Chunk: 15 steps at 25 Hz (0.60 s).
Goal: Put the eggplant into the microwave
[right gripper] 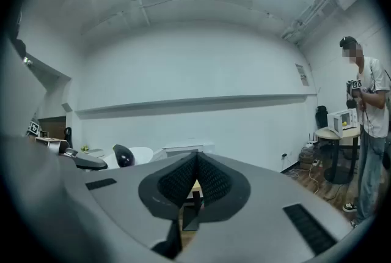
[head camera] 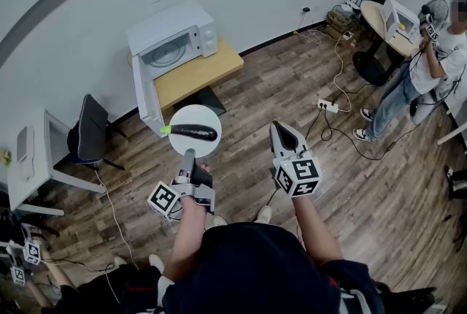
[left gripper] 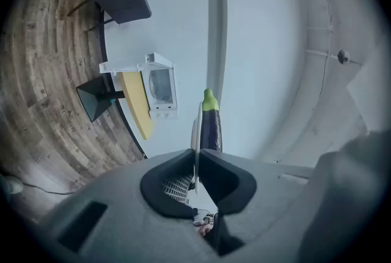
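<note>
**One eggplant on one plate, held in front of an open microwave**

1. Plate, white, round. It holds the eggplant, dark purple with a green stem end, lying lengthwise across the middle. The left gripper carries the plate in the air, jaws clenched on its near rim. In the left gripper view the plate shows edge-on between the closed jaws, with the eggplant against its face.

2. Microwave, white, standing at the back of a yellow wooden worktop against the wall. Its door is swung wide open. A round turntable shows in the cavity. The eggplant is outside the microwave, on the plate.

3. Right gripper, held level beside the plate and apart from it. Its jaws are pressed together with nothing between them, as the right gripper view confirms.

4. Surroundings. From the head view, the free edge of the open door reaches down just beside the plate, between it and the cavity. A dark chair and a white desk stand to the left of the worktop. On the wooden floor to the right lie a power strip and trailing cables. A second person stands well apart at a round table.
</note>
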{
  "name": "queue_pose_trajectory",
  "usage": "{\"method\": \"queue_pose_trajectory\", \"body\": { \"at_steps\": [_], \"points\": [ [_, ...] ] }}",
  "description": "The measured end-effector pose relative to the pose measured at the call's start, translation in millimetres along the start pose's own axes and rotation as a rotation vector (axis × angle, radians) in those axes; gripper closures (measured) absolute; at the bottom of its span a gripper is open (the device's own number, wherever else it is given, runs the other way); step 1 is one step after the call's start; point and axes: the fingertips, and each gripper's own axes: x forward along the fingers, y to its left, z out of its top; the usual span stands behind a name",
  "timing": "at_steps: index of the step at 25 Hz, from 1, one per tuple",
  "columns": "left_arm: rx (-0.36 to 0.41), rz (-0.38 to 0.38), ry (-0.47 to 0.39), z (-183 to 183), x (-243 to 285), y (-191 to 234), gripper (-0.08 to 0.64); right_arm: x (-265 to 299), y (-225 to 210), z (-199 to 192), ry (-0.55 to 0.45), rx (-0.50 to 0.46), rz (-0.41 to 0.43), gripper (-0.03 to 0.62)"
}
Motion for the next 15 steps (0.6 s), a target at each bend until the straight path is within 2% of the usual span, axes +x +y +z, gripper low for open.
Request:
{"method": "queue_pose_trajectory", "body": {
  "at_steps": [6, 15],
  "points": [
    [-0.012, 0.008, -0.01, -2.8, 0.6, 3.8, 0.532, 1.8, -5.2, -2.7, -0.005, 0.033, -0.001, 0.581],
    [-0.027, 0.03, -0.049, -13.2, 1.8, 10.5, 0.532, 4.3, -19.2, -8.5, 0.014, 0.034, 0.024, 0.58]
  ]
}}
